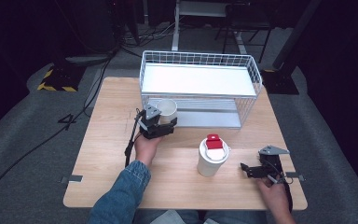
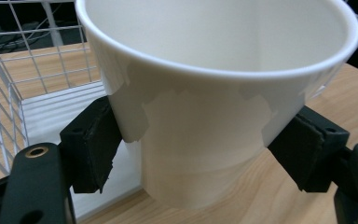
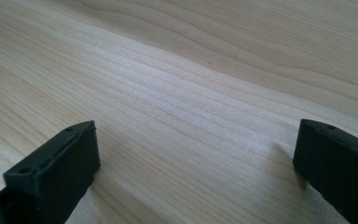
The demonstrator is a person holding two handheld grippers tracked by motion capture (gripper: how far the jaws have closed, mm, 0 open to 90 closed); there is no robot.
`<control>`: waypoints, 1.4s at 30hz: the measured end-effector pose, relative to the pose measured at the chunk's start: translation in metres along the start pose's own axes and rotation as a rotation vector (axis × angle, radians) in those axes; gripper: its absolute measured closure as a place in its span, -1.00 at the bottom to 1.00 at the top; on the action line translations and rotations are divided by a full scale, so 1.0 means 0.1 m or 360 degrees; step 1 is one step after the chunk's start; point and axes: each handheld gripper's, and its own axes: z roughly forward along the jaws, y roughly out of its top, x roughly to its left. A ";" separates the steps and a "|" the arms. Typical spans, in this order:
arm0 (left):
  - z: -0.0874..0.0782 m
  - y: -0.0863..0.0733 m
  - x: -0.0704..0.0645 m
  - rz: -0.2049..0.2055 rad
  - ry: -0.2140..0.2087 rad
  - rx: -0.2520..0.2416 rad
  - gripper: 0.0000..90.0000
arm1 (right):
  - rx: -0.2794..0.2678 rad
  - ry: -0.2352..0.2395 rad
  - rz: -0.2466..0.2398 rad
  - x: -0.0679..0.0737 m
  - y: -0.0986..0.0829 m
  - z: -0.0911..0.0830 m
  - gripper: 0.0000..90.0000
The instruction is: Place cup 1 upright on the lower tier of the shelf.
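The left gripper (image 1: 161,125) holds an open white cup (image 1: 166,110) right at the front of the wire basket (image 1: 256,77).

In the left gripper view, the 2 black pads (image 2: 91,149) press on both sides of the cup (image 2: 214,112), so the cup is squeezed tight and sits low over the wooden table (image 1: 116,135), just by the basket's bottom shelf (image 2: 56,109). I think the step is putting this cup on that bottom shelf (the cup looks a bit tilted). Next, the hand needs to push it forward under the top shelf, set it down flat, then let go. The right gripper (image 1: 254,170) rests on the table with its jaws wide apart and nothing in them. A second cup with a red and white lid (image 1: 212,156) stands near it, waiting.
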 end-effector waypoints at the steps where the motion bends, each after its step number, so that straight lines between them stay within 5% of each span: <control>1: 0.00 0.00 0.00 0.0000 0.0000 0.0000 -0.50 | 0.0000 0.0000 0.0000 0.00 0.00 0.00 -0.99; 17: 0.29 -0.05 0.11 -0.0058 0.0099 -0.0106 -0.50 | 0.0000 -0.0001 0.0001 0.00 0.00 0.00 -0.99; 22: 0.34 -0.06 0.11 0.0002 0.0152 -0.0120 -0.50 | 0.0000 -0.0001 0.0000 0.00 0.00 0.00 -0.99; 27: 0.41 -0.10 0.17 -0.0035 0.0190 -0.0131 -0.50 | 0.0000 0.0000 0.0000 0.00 0.00 0.00 -0.99; 42: 0.54 -0.06 0.14 -0.0023 0.0140 -0.0047 -0.50 | 0.0000 0.0000 0.0000 0.00 0.00 0.00 -0.99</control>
